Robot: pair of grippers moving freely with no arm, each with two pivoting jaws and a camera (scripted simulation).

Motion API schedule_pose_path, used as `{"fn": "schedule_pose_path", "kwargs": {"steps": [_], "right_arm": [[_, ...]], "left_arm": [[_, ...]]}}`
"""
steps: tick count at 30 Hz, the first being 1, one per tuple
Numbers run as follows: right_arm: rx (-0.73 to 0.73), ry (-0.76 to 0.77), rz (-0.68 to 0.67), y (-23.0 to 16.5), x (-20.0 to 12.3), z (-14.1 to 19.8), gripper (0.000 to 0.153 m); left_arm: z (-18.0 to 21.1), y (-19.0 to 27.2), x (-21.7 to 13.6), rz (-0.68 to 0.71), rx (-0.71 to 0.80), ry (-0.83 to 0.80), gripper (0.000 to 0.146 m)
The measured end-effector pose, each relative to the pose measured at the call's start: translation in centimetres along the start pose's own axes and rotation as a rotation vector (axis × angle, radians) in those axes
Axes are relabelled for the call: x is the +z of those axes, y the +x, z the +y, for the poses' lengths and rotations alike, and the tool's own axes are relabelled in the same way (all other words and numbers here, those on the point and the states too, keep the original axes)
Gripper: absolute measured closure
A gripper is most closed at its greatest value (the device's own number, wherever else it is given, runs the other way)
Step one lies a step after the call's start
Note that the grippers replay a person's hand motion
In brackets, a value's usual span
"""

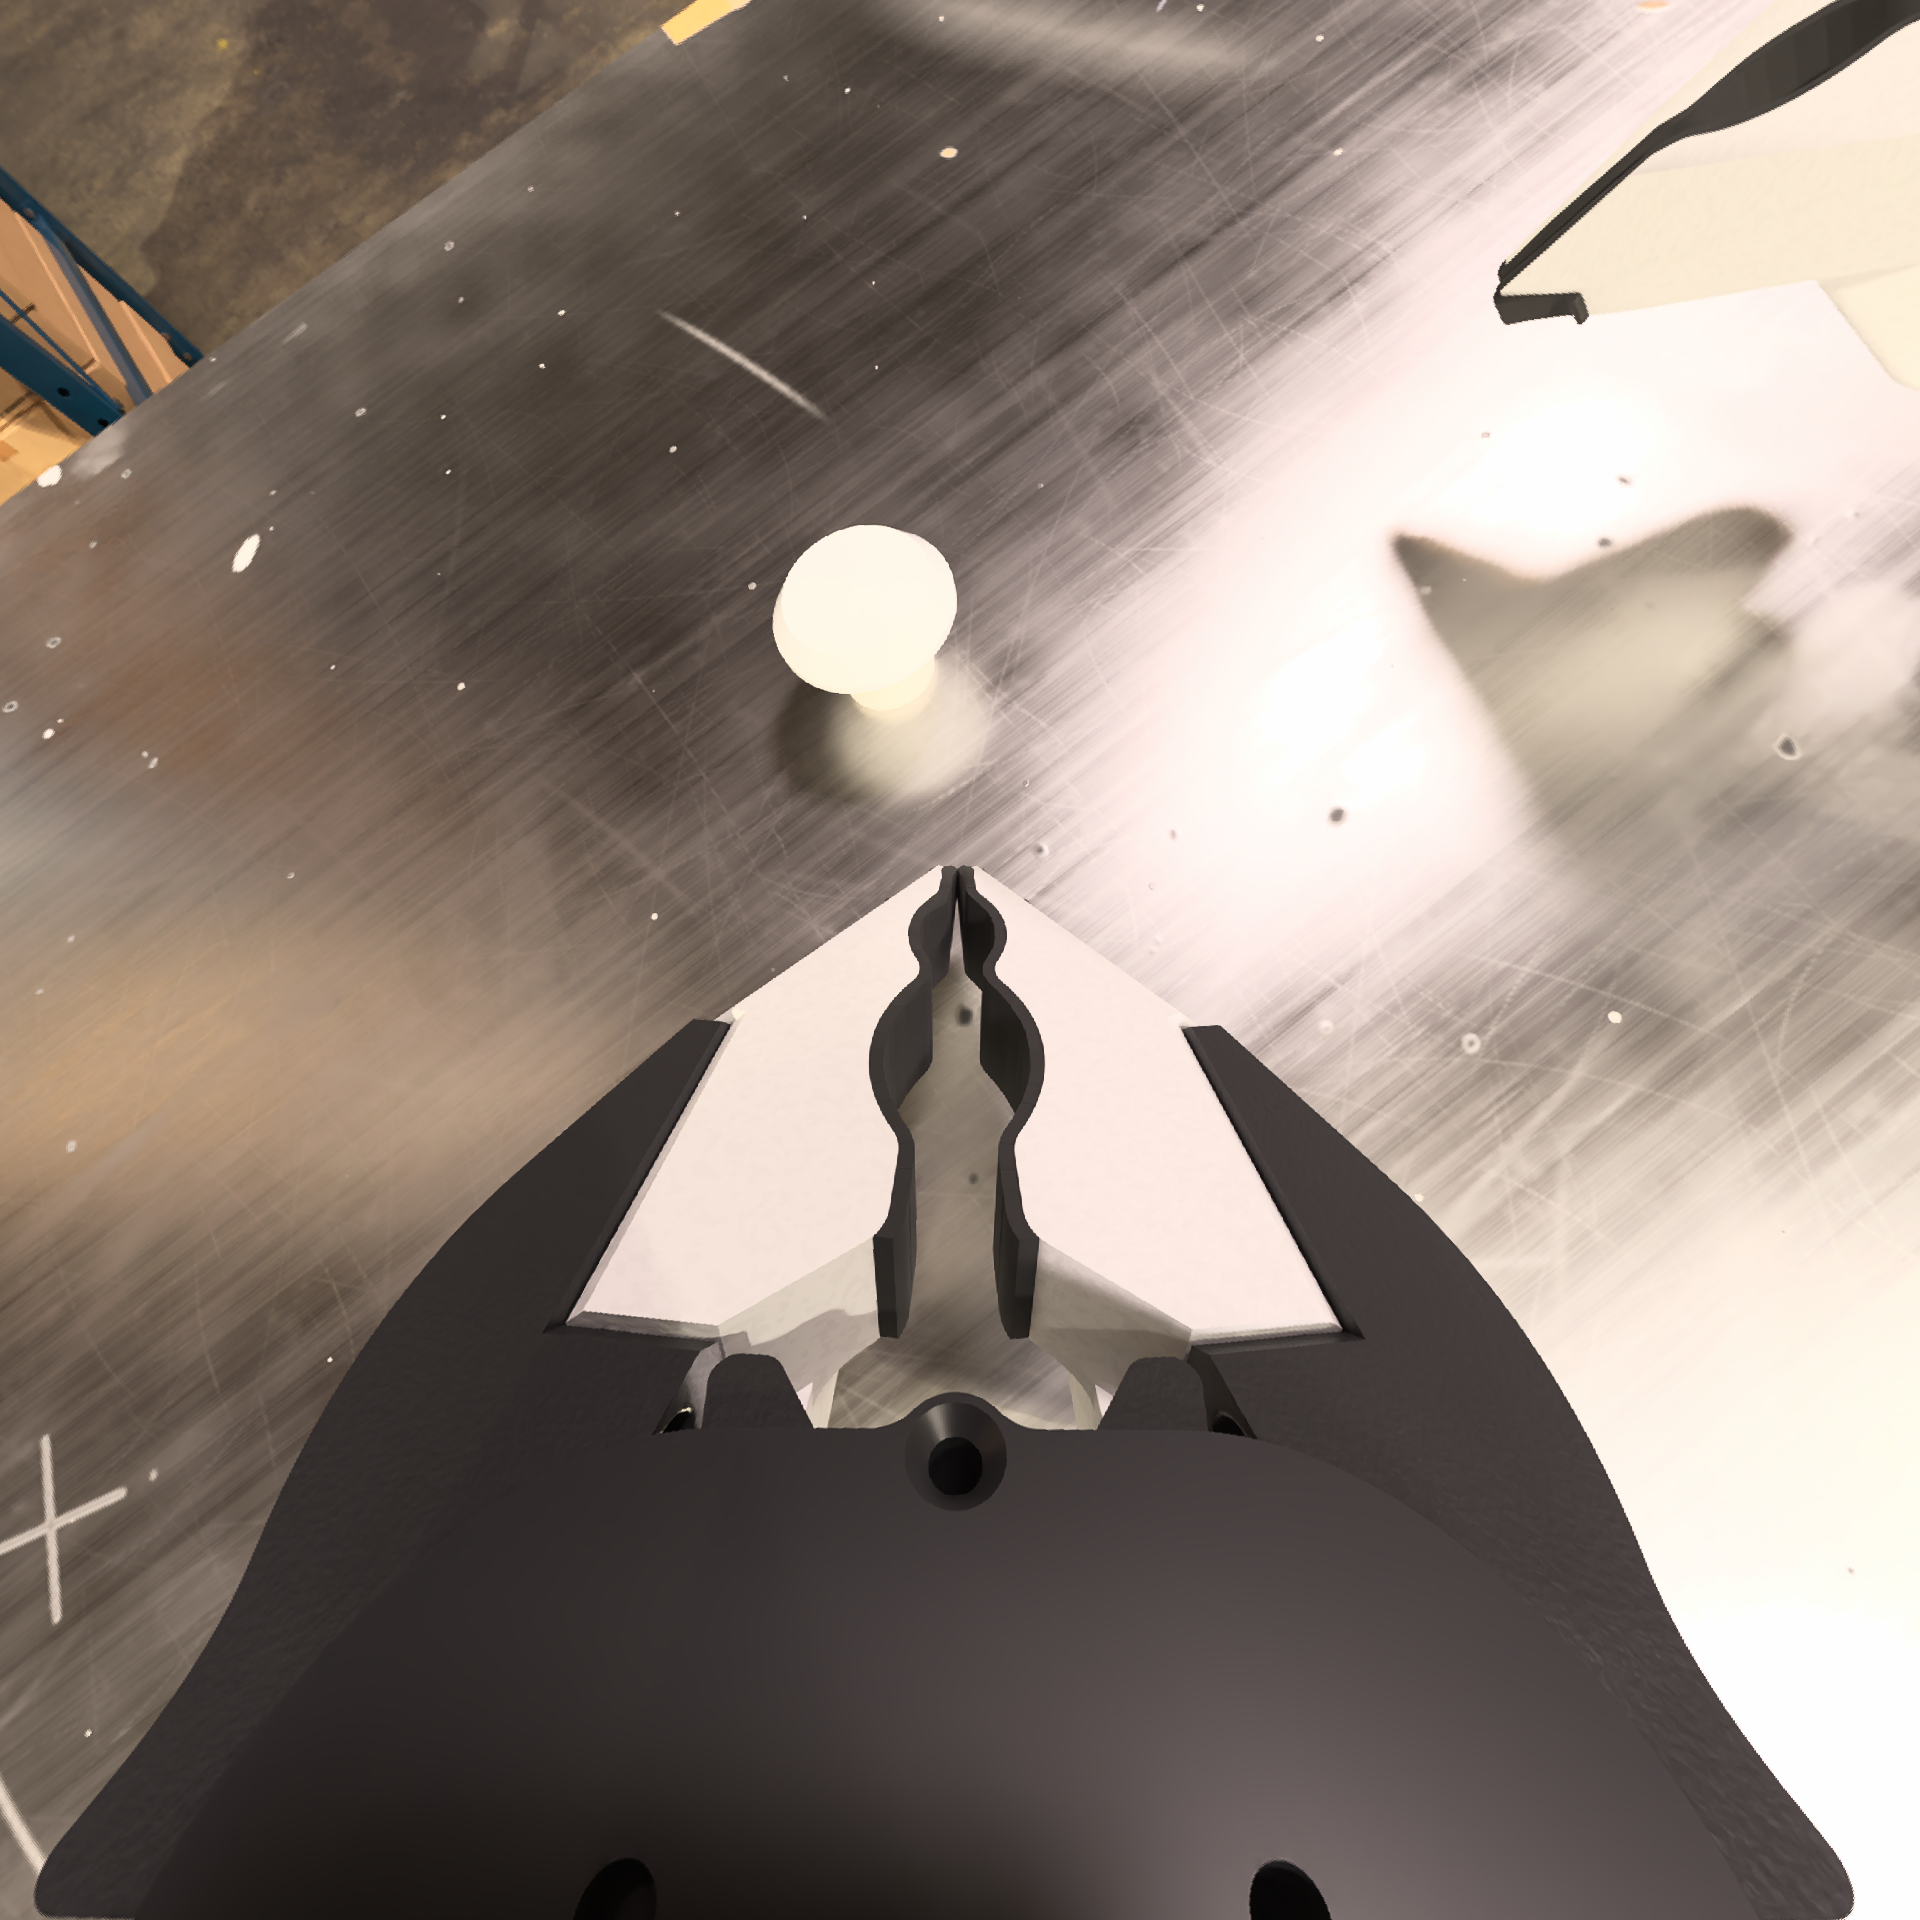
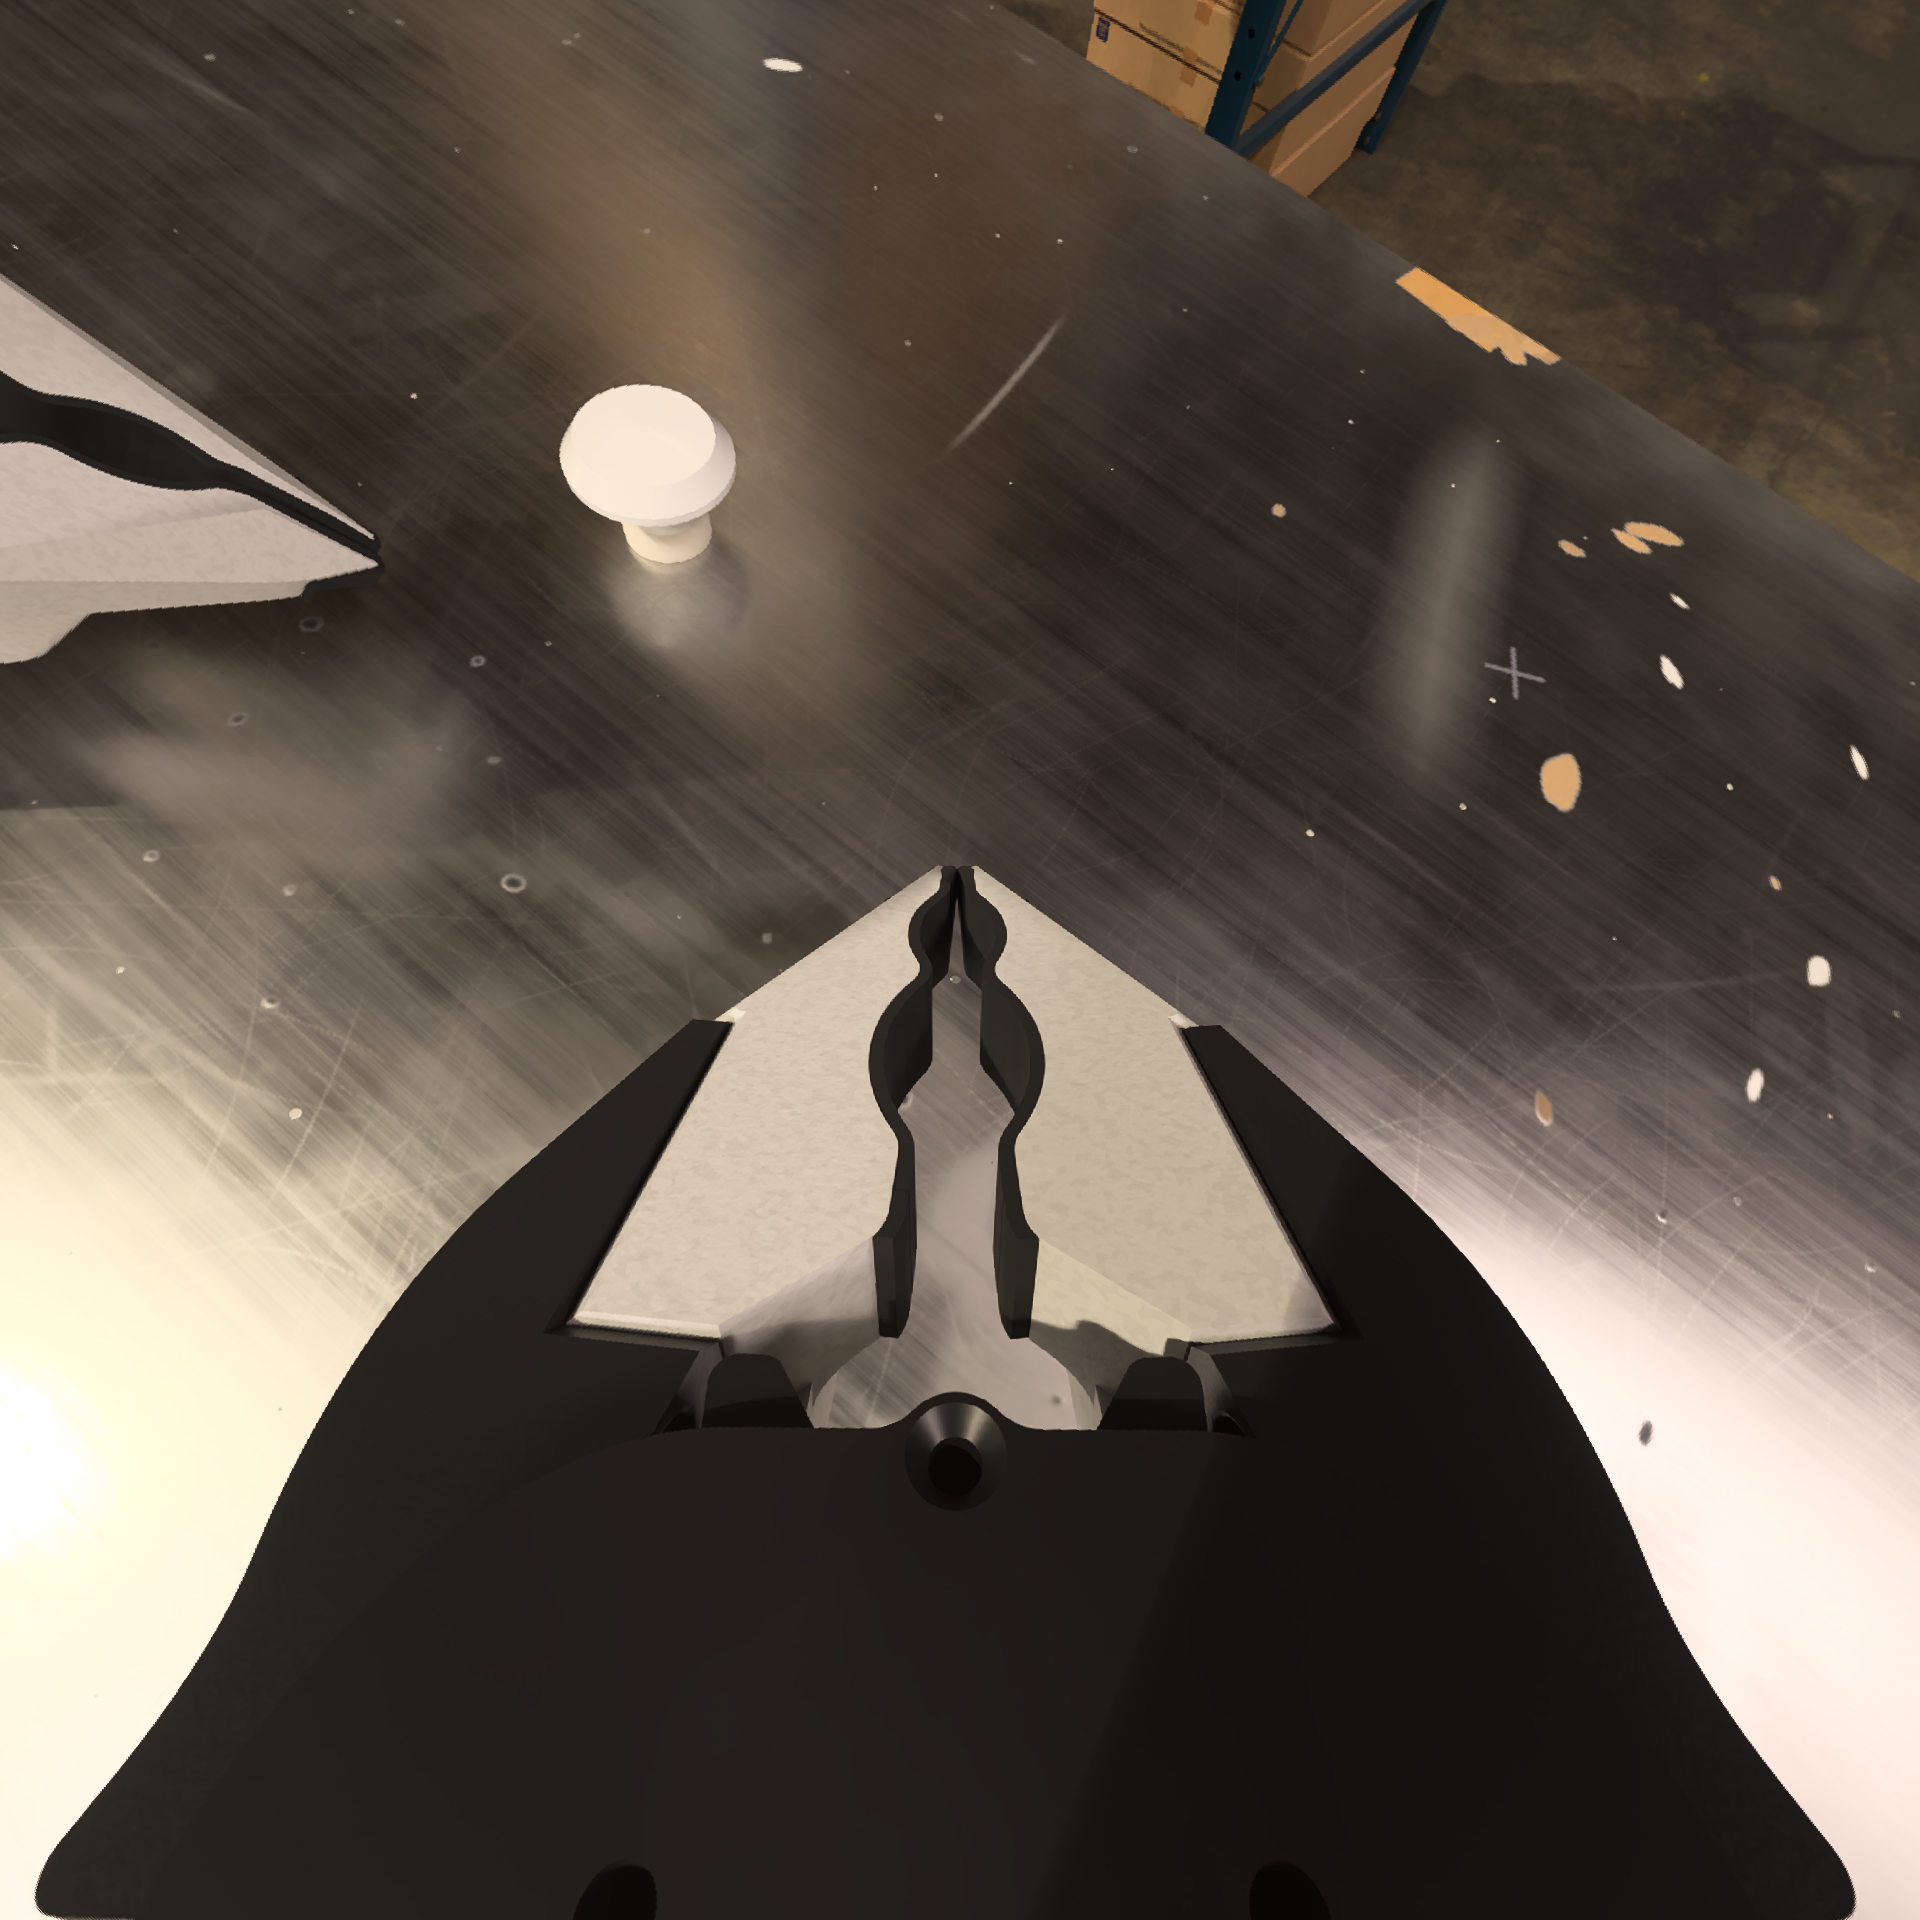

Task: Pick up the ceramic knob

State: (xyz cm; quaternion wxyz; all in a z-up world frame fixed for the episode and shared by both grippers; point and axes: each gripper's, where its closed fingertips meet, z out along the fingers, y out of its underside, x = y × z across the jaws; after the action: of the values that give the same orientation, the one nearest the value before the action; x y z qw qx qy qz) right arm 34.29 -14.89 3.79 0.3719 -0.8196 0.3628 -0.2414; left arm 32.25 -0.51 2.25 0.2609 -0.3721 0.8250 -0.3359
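Observation:
A cream ceramic knob (image 1: 864, 608) stands stem-down on the scratched metal table (image 1: 416, 831). It has a round mushroom head and a short stem. My left gripper (image 1: 956, 873) is shut and empty, a short way in front of the knob and above the table. In the right wrist view the knob (image 2: 646, 462) stands ahead and to the left. My right gripper (image 2: 956, 873) is shut and empty, farther from the knob. The other gripper shows at the top right of the left wrist view (image 1: 1538, 296) and at the left edge of the right wrist view (image 2: 353, 540).
The table edge runs diagonally at the top left of the left wrist view and the top right of the right wrist view. Beyond it are a concrete floor (image 2: 1662, 208) and blue racking with cardboard boxes (image 2: 1299, 94). A chalk cross (image 2: 1515, 673) marks the table.

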Motion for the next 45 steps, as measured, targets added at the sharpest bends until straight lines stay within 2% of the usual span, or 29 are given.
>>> {"fn": "schedule_pose_path", "kwargs": {"steps": [14, 17, 20, 25, 29, 33, 35, 37, 38, 45], "right_arm": [[-0.013, 0.003, -0.008, -0.1, 0.1, -0.1, 0.153], [-0.022, 0.023, -0.044, -0.4, 0.3, -0.8, 0.148], [-0.066, 0.02, -0.096, -0.7, 1.0, -1.6, 0.135], [-0.134, -0.071, -0.156, -0.5, 4.3, -2.3, 0.112], [-0.152, -0.082, -0.183, -0.6, 6.1, -3.3, 0.106], [-0.181, -0.122, -0.182, -0.7, 7.3, -3.2, 0.107], [-0.17, -0.121, -0.193, -0.8, 7.8, -3.3, 0.112], [-0.178, -0.096, -0.206, -1.1, 8.0, -3.6, 0.123], [-0.193, -0.085, -0.206, -1.2, 8.2, -3.8, 0.126], [-0.249, -0.024, -0.246, -2.6, 8.2, -4.4, 0.13]], "left_arm": [[-0.7, -0.4, -0.4, -0.026, 0.04, 0.044, 0.145], [-1.5, -0.5, -0.2, -0.01, 0.07, 0.07, 0.131], [-1.7, -0.8, 0.6, 0.024, 0.112, 0.039, 0.107], [-2.0, -1.0, 3.5, 0.122, 0.144, -0.066, 0.079], [-3.0, -0.9, 5.1, 0.19, 0.138, -0.099, 0.07], [-3.3, -1.1, 5.8, 0.249, 0.124, -0.123, 0.071], [-3.2, -1.3, 5.9, 0.285, 0.114, -0.139, 0.082], [-3.0, -2.0, 5.8, 0.275, 0.114, -0.148, 0.1], [-2.9, -2.3, 5.7, 0.275, 0.113, -0.15, 0.103], [-1.8, -3.7, 4.9, 0.278, 0.141, -0.133, 0.103]]}}
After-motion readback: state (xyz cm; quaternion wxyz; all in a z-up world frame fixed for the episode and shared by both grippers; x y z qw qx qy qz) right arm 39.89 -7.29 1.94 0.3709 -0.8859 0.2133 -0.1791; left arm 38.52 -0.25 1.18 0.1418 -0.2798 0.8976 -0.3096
